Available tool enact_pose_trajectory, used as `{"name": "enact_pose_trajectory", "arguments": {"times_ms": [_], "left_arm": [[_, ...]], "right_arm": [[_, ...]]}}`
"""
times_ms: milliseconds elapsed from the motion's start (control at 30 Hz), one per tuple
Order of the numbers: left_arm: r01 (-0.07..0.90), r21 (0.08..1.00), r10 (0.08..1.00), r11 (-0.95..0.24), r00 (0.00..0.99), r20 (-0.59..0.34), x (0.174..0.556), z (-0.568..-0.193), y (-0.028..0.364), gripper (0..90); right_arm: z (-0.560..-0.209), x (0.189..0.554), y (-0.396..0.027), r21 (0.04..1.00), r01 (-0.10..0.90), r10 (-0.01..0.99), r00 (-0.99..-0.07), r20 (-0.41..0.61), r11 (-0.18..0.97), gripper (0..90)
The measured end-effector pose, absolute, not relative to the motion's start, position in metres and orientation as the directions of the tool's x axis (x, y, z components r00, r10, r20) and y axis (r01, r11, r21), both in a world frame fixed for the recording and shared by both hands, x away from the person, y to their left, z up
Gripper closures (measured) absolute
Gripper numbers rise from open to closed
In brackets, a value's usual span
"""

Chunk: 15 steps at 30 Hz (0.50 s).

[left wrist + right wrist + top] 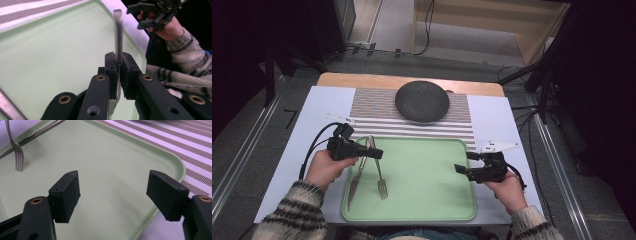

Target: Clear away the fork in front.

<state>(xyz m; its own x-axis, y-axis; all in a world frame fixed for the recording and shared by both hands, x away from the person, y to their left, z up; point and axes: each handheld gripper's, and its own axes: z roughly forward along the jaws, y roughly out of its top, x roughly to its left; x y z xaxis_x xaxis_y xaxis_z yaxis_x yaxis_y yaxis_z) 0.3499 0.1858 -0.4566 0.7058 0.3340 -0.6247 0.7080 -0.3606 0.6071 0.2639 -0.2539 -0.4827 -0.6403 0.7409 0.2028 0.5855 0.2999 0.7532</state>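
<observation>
A pale green tray [427,205] lies on the table in front of me. My left gripper [373,153] is shut on the handle of a metal fork [380,176] over the tray's left side. In the left gripper view the jaws clamp the fork's handle [118,35], which sticks out past the left gripper [119,65]. The fork's tines [18,162] hang a little above the tray floor. A table knife [356,179] lies on the tray just left of the fork. My right gripper [462,167] is open at the tray's right edge with nothing between its jaws; in its own view the right gripper [113,192] shows the same.
A dark grey round dish [422,101] sits on a striped placemat [372,107] beyond the tray. A white sheet [312,125] covers the table. In the left gripper view the other hand with its gripper [152,15] is beyond the tray's far corner.
</observation>
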Motion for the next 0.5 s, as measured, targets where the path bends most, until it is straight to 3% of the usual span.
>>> {"name": "enact_pose_trajectory", "arguments": {"times_ms": [500], "left_arm": [[0.692, 0.647, 0.458, -0.319, 0.71, -0.534, 0.356, -0.473, 0.176, 77.7]], "right_arm": [[-0.49, 0.255, -0.263, 0.744, 0.597, 0.753, -0.627, 0.199, 0.3, 24.7]]}}
